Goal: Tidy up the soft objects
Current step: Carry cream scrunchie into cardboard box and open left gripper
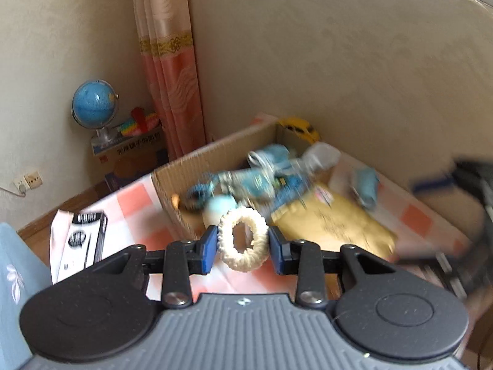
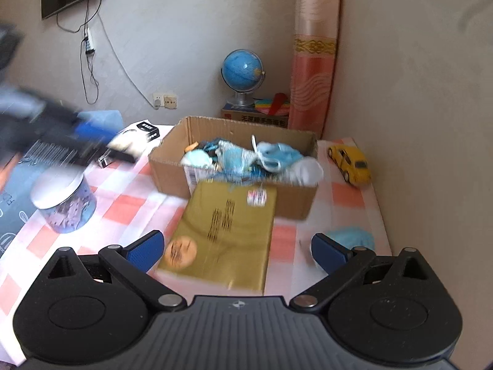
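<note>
The cardboard box [image 2: 289, 206] is heaped full, a padded envelope [image 2: 225, 231] blocking its near wall

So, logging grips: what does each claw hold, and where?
Left claw pinches the cream scrunchie across its outer edges. Right claw is open, empty.

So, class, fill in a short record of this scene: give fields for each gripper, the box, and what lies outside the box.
left gripper: shut on white ring
right gripper: open, nothing between the fingers
box: cardboard, open top, holds a jumble of blue soft items
envelope: padded, yellow-brown, leaning against the box front
toy car: yellow, on the cloth right of the box
tin: round, left of the box
blue cloth: on the table by the right finger
</note>
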Tool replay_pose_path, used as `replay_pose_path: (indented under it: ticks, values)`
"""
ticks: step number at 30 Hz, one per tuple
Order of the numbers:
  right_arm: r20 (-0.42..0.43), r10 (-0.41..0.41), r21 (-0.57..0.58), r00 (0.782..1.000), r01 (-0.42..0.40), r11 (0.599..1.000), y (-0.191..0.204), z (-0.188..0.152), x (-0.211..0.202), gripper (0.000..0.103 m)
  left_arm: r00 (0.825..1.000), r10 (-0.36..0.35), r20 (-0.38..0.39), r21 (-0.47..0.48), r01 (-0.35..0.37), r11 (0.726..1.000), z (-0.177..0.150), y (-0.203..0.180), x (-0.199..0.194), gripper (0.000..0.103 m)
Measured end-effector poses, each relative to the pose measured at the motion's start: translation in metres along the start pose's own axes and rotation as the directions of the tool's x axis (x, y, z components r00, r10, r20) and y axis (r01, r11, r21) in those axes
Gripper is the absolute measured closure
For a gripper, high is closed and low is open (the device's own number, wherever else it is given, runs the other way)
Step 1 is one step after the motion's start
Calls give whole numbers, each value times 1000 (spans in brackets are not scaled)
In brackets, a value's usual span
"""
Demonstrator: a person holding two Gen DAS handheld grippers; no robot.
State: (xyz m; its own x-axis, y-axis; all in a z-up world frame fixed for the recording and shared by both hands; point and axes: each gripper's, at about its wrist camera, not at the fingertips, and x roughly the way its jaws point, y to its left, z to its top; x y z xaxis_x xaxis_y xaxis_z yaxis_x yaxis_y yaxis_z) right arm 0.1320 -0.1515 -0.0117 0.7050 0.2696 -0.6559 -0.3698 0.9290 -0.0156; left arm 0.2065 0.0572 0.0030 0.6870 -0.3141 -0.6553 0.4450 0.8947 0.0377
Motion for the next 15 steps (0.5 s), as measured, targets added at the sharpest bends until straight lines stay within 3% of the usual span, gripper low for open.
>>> replay_pose_path:
  ticks: [5, 9, 11, 12, 13, 15]
  values:
    - [12, -37, 41, 999, 36, 999, -3, -26, -20, 0, 999, 36, 4, -6, -36, 999, 33, 10, 30, 68]
    - [22, -62, 77, 998, 61, 995, -10, -36, -31, 0, 996, 88, -9, -30, -88, 996, 50, 20, 57, 62]
    - [15, -48, 79, 999, 46, 996, -13, -39, -33, 0, 993, 115, -13, -47, -115, 992, 52, 24, 66, 41]
    - [14, -51, 77, 999, 49, 996, -14, -40, -33, 0, 991, 134, -13, -54, -135, 989, 53, 26, 69, 24]
    - [17, -61, 74, 998, 59, 995, -15, -41, -35, 0, 988, 153, -6, -65, -153, 986, 52, 26, 70, 18]
    - [22, -68, 81, 997, 66, 994, -18, -44, -38, 0, 987, 161, -5, -80, -161, 984, 49, 27, 69, 14]
